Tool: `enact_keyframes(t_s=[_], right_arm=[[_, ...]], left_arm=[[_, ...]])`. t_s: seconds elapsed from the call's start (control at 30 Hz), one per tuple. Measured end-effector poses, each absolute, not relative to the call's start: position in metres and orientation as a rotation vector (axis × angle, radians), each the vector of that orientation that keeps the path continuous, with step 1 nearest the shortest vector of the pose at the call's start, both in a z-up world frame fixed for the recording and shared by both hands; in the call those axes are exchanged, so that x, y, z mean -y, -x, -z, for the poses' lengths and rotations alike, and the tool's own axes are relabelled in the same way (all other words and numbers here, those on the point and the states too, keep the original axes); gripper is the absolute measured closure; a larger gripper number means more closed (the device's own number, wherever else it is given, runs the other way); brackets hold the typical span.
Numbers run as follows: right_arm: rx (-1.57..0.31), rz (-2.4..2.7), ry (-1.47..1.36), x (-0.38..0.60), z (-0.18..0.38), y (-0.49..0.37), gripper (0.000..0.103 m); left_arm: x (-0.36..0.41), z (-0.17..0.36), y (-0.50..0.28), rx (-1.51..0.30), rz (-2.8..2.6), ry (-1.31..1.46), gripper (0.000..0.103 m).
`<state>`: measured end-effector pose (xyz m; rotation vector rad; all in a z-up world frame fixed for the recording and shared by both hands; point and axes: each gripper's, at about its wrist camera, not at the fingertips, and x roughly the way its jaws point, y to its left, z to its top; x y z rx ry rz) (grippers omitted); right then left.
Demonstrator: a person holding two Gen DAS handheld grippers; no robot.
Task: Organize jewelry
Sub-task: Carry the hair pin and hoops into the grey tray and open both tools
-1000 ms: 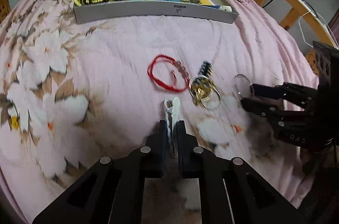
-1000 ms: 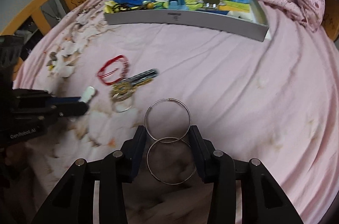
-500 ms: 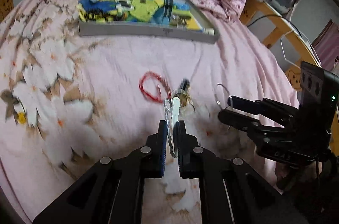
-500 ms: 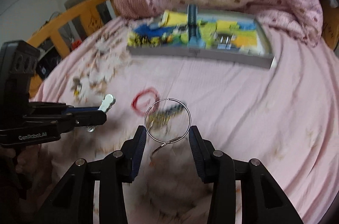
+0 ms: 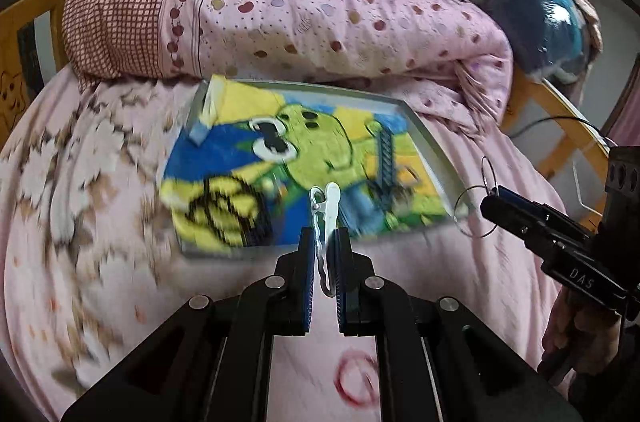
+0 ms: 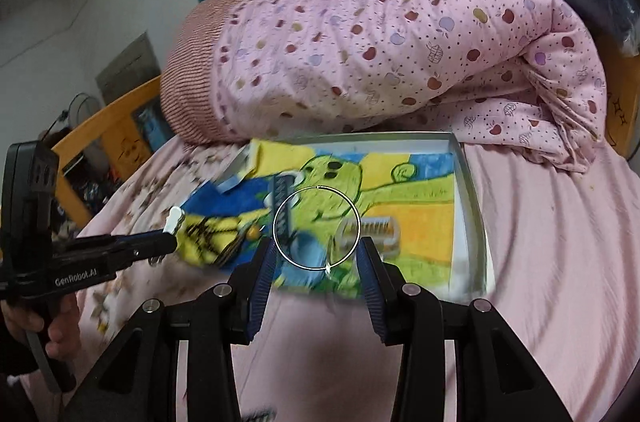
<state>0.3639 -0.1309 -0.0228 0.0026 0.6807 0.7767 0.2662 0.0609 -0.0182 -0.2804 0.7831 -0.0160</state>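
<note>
The left claw [image 5: 325, 254] is pinched nearly closed on a white hair clip [image 5: 325, 218], gripping its lower half so the hinged head pokes up past the fingertips, just short of the near edge of the tray [image 5: 424, 136]. The right claw [image 6: 318, 262] holds a thin wire hoop [image 6: 316, 227] across its width, the ring caught lightly between the 2 blue-ribbed fingers [image 6: 262, 270], which stand about as far apart as the hoop is wide; in the left view a second ring seems to hang with it, though that is hard to make out. Both tools hang above the pink bed sheet [image 6: 560, 262] in front of the tray, which lies against a rolled quilt [image 6: 400, 62] and is lined with a bright cartoon cloth [image 5: 280, 162]. Pieces already in the tray are blurred — a dark strap and a small gold-toned item are about all that reads. A red cord bracelet [image 5: 356, 382] lies on the sheet below the left claw. The clip looks light and fairly stiff, so a hold on its flat sides should be safe. The hoop is probably the touchy one — springy, slick and easily bent, so it wants gentle pressure across its rim and a low release onto the soft cloth.
</note>
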Motion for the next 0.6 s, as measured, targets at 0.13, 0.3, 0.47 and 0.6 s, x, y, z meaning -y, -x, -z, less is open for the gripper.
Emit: enact_keyframes(t_s=[0.13,0.3,0.47,0.6], right_arm=[[-0.701,-0.76,-0.012,0.122,0.037,-0.388,0.064],[-0.745,-0.729,-0.011,0.12,0.056,-0.402,0.064],[-0.773,-0.697,0.011,0.124,0.07,-0.408,0.063],[-0.79,-0.677,0.023,0.126,0.076,-0.41,0.062]], left_arm=[[-0.075,0.031,-0.296,-0.803,0.023,0.275,0.096],[-0.085,0.057,-0.325,-0.862,0.06,0.325,0.096],[-0.082,0.074,-0.334,-0.908,0.093,0.321,0.096],[-0.082,0.083,-0.339,-0.934,0.094,0.336,0.096]])
